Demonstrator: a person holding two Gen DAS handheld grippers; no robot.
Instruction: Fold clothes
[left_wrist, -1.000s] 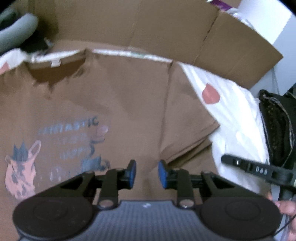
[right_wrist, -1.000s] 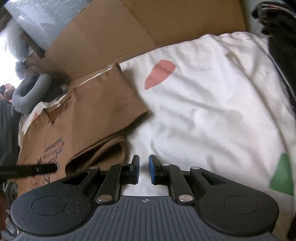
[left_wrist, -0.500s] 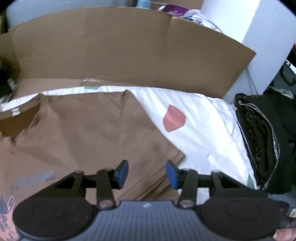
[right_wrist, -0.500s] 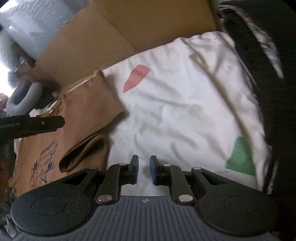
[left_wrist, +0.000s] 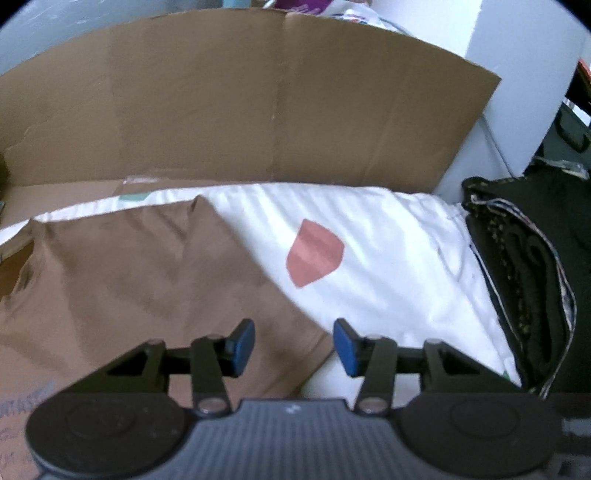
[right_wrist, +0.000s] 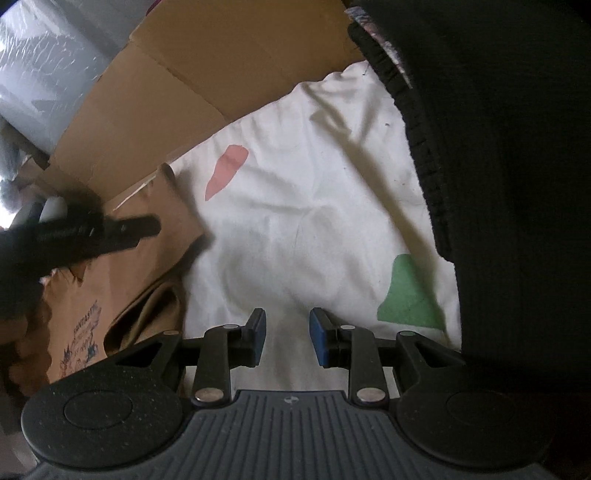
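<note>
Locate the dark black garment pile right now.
The dark black garment pile sits at the right edge of the left wrist view, against the white patterned sheet; in the right wrist view it fills the right side.

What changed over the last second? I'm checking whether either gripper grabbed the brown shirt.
Neither did. The left gripper swept from the shirt's print to the sleeve edge of the brown T-shirt, its jaws wider and empty. The right gripper is opening over the white sheet. The shirt lies unmoved.
</note>
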